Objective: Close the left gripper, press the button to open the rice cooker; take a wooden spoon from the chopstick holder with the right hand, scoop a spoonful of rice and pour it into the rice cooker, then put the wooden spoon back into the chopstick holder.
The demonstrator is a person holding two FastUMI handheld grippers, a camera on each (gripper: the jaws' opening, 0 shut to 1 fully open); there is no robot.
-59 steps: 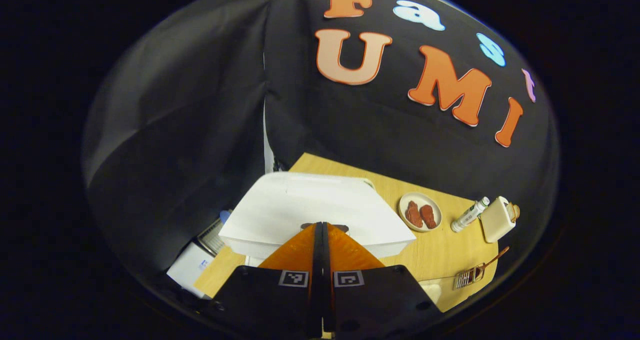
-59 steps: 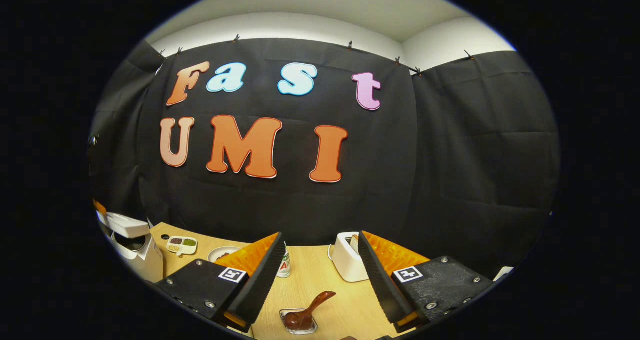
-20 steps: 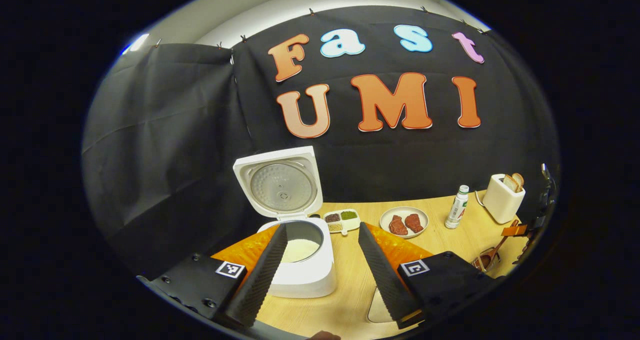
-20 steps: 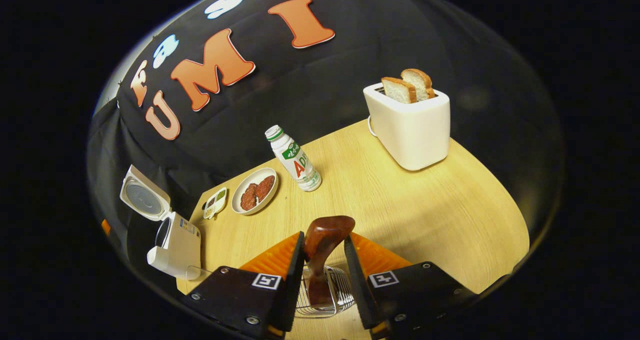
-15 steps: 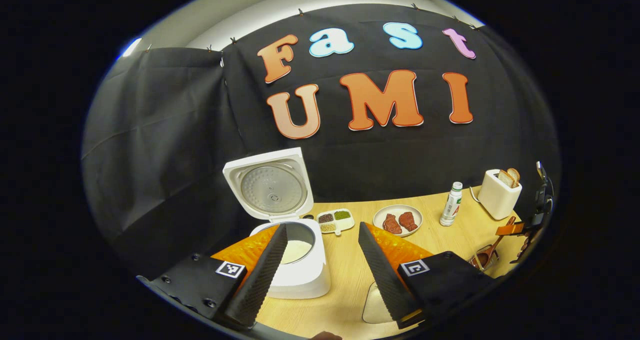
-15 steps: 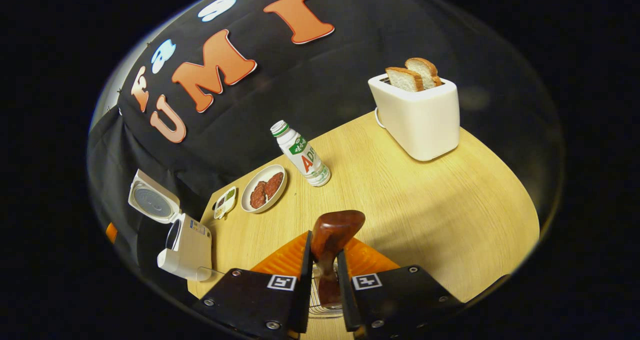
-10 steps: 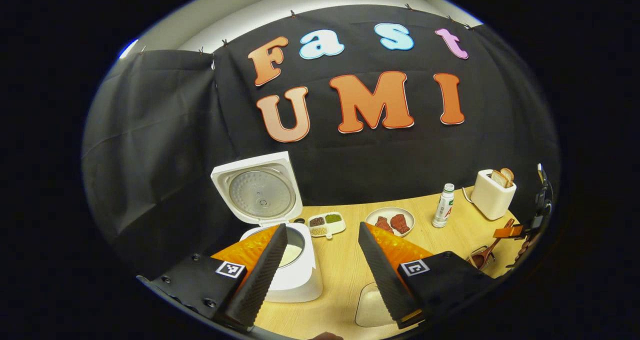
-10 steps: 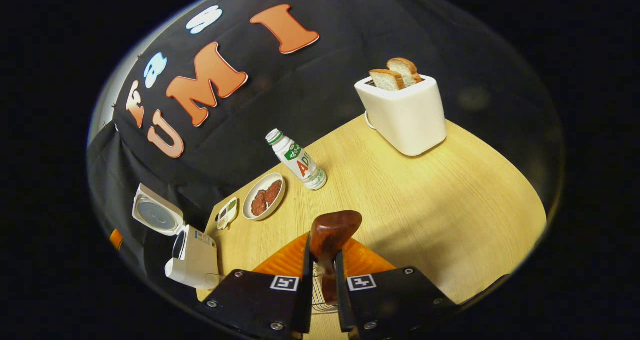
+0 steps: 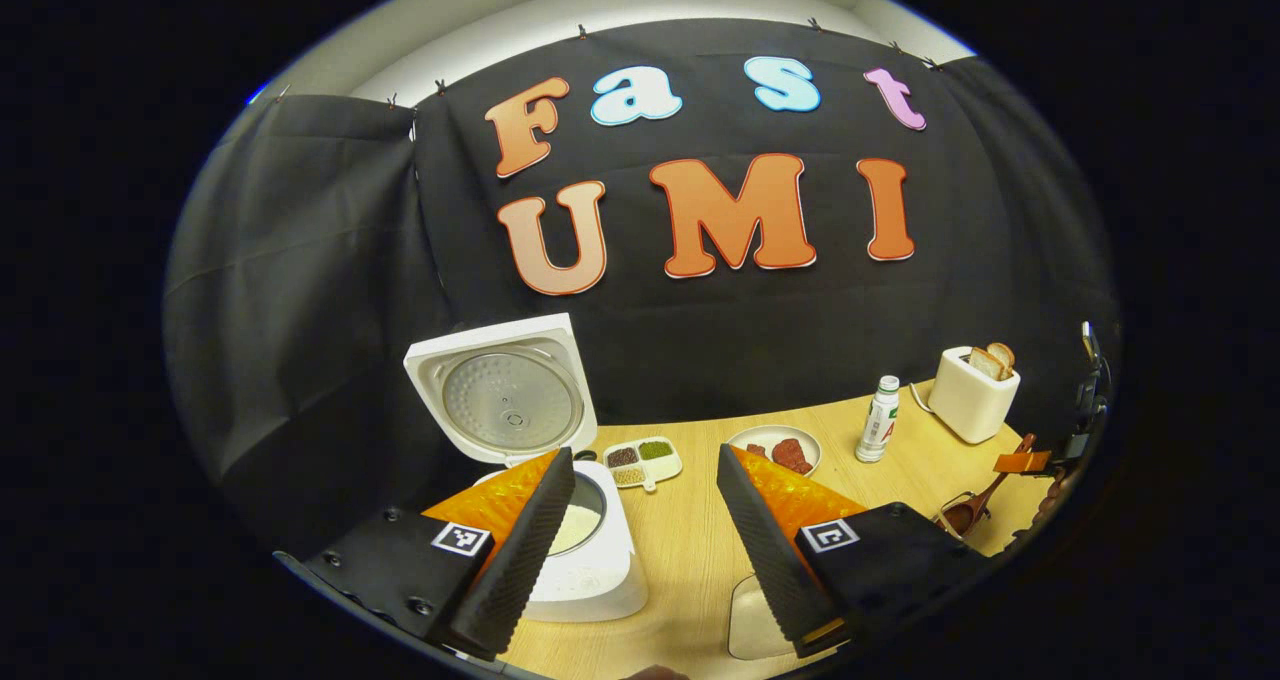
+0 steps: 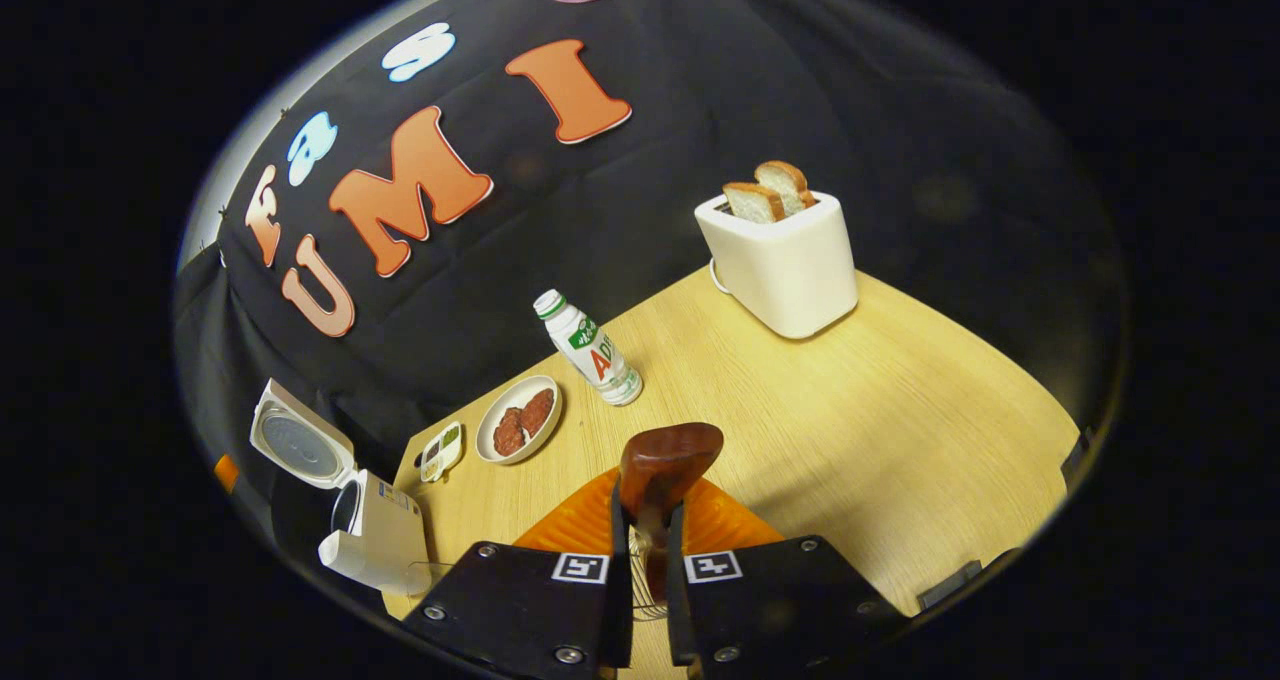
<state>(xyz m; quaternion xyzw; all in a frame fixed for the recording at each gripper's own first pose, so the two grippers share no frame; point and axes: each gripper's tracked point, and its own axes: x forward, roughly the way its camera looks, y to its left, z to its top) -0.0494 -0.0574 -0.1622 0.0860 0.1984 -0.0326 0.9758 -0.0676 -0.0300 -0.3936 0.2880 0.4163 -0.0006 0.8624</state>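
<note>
In the left gripper view my left claw (image 9: 640,520) stood with its fingers wide apart above the desk (image 9: 690,550), holding nothing. The rice cooker (image 9: 570,550) sat just beyond with its lid (image 9: 500,390) raised and white rice inside. Far right, the wooden spoon (image 9: 985,490) leaned in the chopstick holder (image 9: 958,522).

In the right gripper view my right claw (image 10: 640,525) was clamped on the wooden spoon's (image 10: 665,460) handle, the wire holder (image 10: 640,580) just below. The open cooker (image 10: 370,540) stood far left.

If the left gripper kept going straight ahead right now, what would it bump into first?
Probably the table: the open left gripper points down at bare wood between the rice cooker and a pale dish. Depth is unclear.
</note>
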